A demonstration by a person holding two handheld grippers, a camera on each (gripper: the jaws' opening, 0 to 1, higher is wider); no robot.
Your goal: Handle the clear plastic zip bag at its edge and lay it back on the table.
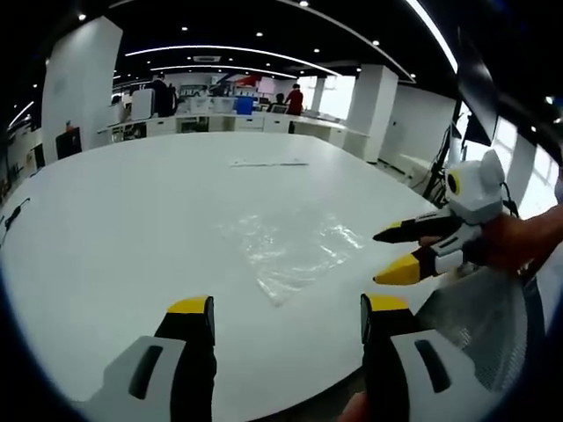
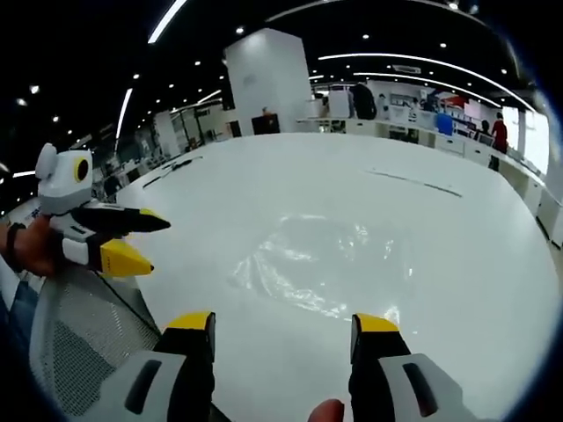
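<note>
Right gripper view: crinkled clear bag (image 2: 321, 259) flat on table (image 2: 264, 176).

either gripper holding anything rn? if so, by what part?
Nothing held. Left gripper and right gripper are both open and empty; the clear zip bag lies flat on the white table, untouched.

A large open office has a dark ceiling (image 1: 264, 22) with curved light strips (image 1: 220, 49), white pillars (image 2: 268, 81), and far desks (image 1: 237, 121).
</note>
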